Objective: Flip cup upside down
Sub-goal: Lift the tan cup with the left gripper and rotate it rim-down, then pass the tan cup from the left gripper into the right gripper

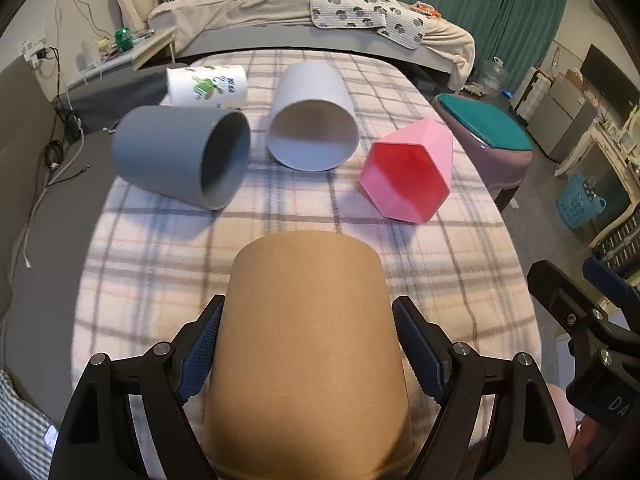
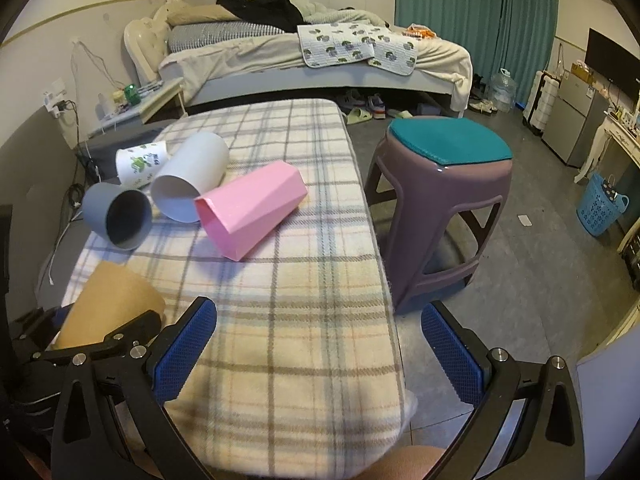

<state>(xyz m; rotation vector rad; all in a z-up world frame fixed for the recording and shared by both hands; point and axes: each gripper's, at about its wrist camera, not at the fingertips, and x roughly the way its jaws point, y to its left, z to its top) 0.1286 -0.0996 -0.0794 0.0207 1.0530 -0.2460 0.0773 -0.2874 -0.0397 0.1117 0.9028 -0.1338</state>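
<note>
A tan cup (image 1: 308,344) fills the lower middle of the left wrist view. My left gripper (image 1: 308,340) is shut on it, one blue pad on each side, with its closed base pointing away from the camera. The cup also shows at the lower left of the right wrist view (image 2: 108,300), tilted, with the left gripper (image 2: 100,340) around it. My right gripper (image 2: 320,332) is open and empty above the near right corner of the plaid-covered table (image 2: 300,280). It also shows at the right edge of the left wrist view (image 1: 592,320).
A grey cup (image 1: 176,156), a white cup (image 1: 312,120), a pink hexagonal cup (image 1: 408,172) and a printed white cup (image 1: 206,84) lie on their sides on the far half of the table. A purple stool (image 2: 440,200) with a teal cushion stands to the right. A bed is behind.
</note>
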